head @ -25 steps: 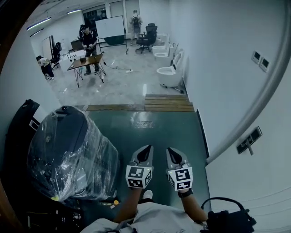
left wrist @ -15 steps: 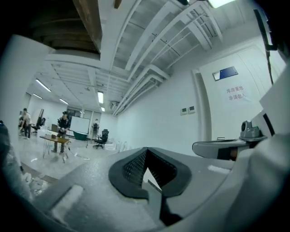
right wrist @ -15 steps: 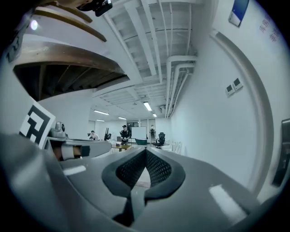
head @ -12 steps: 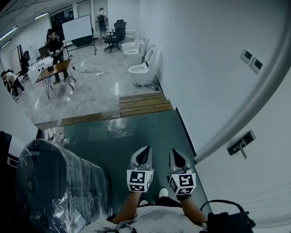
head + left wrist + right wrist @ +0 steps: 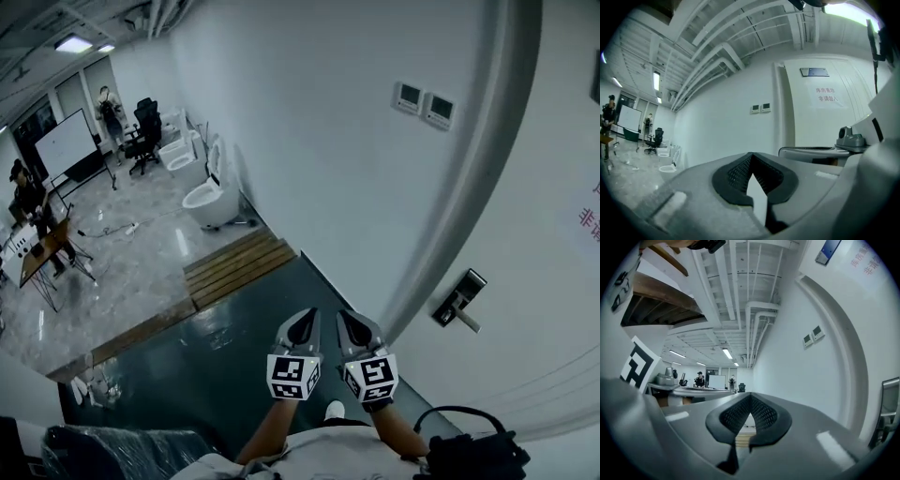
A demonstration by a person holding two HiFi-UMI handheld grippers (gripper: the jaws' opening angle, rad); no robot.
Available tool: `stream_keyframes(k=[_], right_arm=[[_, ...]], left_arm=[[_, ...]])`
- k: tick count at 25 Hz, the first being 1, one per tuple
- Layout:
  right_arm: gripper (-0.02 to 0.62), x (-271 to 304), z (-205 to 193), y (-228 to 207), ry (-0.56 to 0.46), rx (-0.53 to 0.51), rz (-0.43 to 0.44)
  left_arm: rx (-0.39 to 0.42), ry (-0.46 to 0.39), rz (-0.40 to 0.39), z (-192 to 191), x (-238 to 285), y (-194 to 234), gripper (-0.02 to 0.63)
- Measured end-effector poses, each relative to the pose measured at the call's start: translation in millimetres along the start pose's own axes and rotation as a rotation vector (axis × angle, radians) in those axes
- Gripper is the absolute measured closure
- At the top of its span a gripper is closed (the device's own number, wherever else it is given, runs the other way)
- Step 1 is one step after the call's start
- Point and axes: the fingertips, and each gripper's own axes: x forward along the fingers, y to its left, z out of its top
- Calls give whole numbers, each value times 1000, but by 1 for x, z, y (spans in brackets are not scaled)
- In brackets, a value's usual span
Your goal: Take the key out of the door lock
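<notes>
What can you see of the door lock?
The door lock is a slim, metallic-looking plate with a dark face, fixed to the white door. A pale lever handle juts from its lower end. Nothing touches it. Whether a key sits in it is too small to tell.

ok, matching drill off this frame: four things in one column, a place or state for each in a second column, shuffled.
1 door lock
2 wall panels
3 wooden planks
4 left gripper

A lying at the foot of the white wall
B jaws shut, nothing between them
C on the door, at the right
D high on the white wall

Pairs: 1-C, 2-D, 3-A, 4-B
</notes>
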Motion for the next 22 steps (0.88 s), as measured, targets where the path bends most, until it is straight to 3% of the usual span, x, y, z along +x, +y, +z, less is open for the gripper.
stream_keyframes(k=[3,9,13,18,22], right_arm=[[591,3,14,-64,-28,-8,-110],[591,-32,-8,-192,15,54,-455],[591,-74,-8,-258,23,47,-698],[591,-112,3,-298,16,25,-902],[590,-132,-9,-309,37,46,-1022]], left_arm=[[29,-22,-110,18,60,-30,604],[12,56,-411,1,157,-111,604],[33,55,-627,-5,212,-172,604],[44,66,-799,-8,255,-231,604],[59,127,-913,-26,269,-264,603]])
